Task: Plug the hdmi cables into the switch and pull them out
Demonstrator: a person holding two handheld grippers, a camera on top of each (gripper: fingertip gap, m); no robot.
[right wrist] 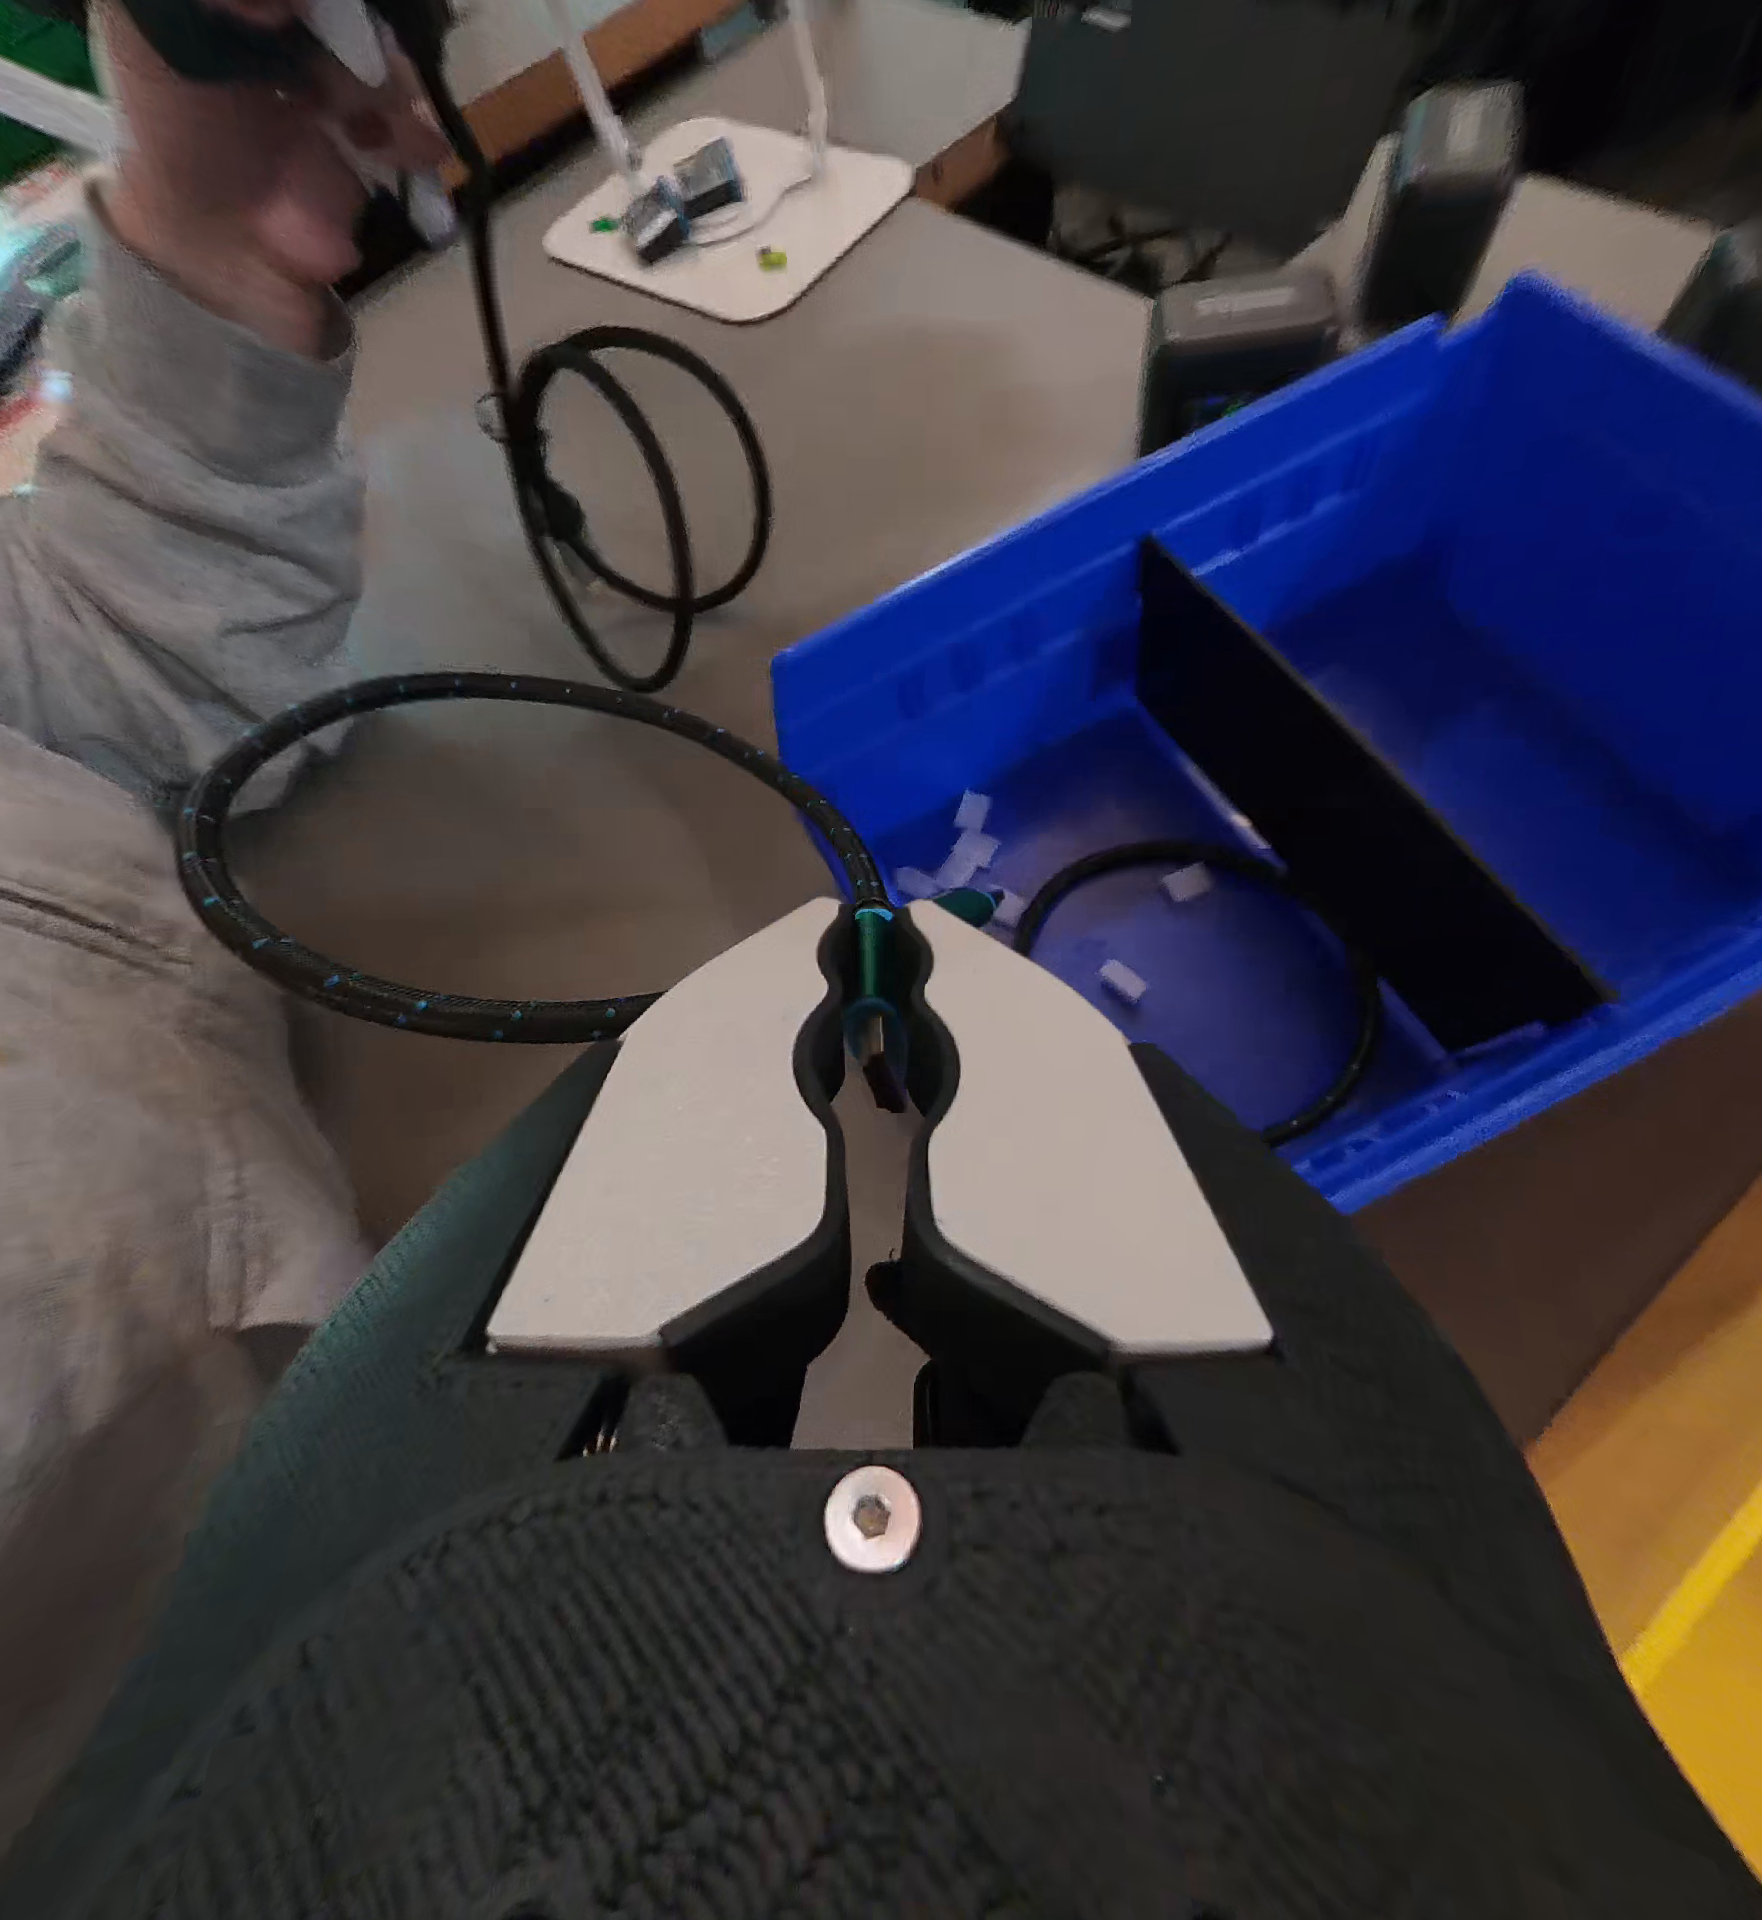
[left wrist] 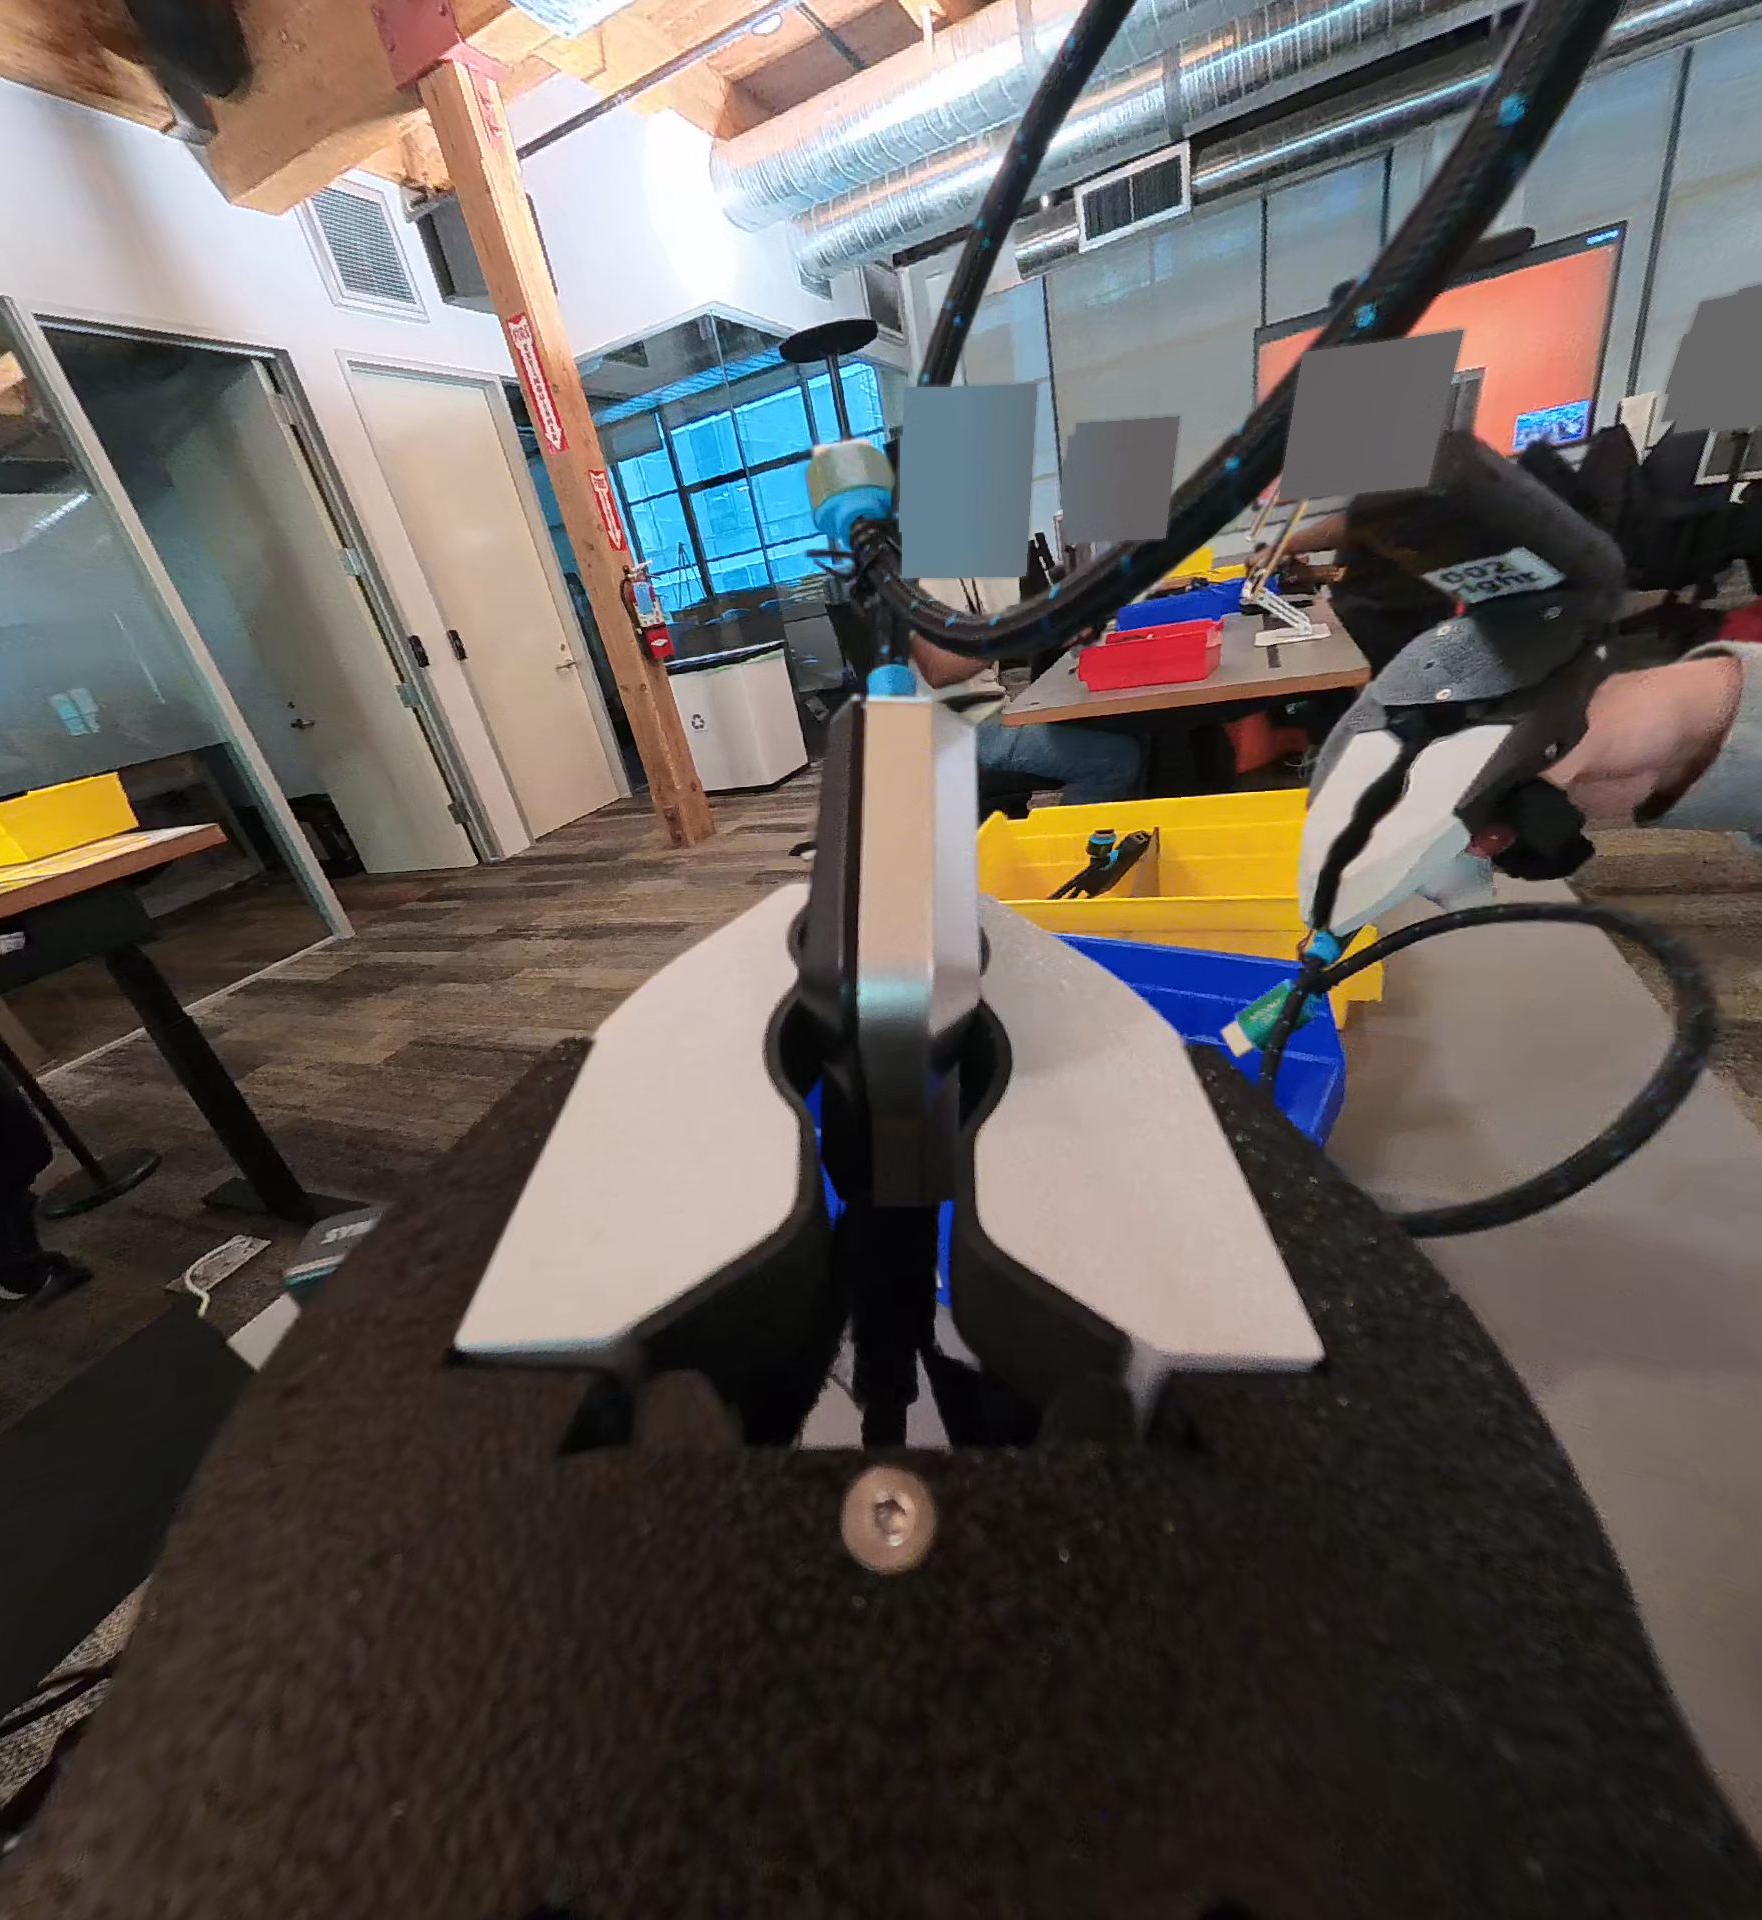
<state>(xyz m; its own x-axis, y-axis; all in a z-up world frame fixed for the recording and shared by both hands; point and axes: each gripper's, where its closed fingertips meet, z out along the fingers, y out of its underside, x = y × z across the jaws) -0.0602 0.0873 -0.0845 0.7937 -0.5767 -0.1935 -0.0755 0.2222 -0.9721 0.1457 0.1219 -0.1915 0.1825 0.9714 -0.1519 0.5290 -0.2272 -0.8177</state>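
Observation:
My left gripper (left wrist: 892, 914) is shut on a silver and black block (left wrist: 903, 883) that stands upright between its pads. A black braided cable with blue flecks (left wrist: 1002, 623) leaves the block's top through a blue collar and arcs overhead. My right gripper (right wrist: 872, 925) is shut on this cable's green plug (right wrist: 872, 971), just in front of a blue bin (right wrist: 1012, 665). The cable loops to the left of it over the grey table (right wrist: 461, 686). In the left wrist view the right gripper (left wrist: 1324, 925) is at the right, over the bins.
The blue bin has a black divider (right wrist: 1355, 790); its near part holds a thin black cable ring (right wrist: 1355, 997), a second green plug (right wrist: 972, 904) and white scraps. A yellow bin (left wrist: 1220, 914) with a cable stands behind it. A coiled black cable (right wrist: 638, 499) hangs at the far left. Some 25 cm of space lies between my two pairs of fingers.

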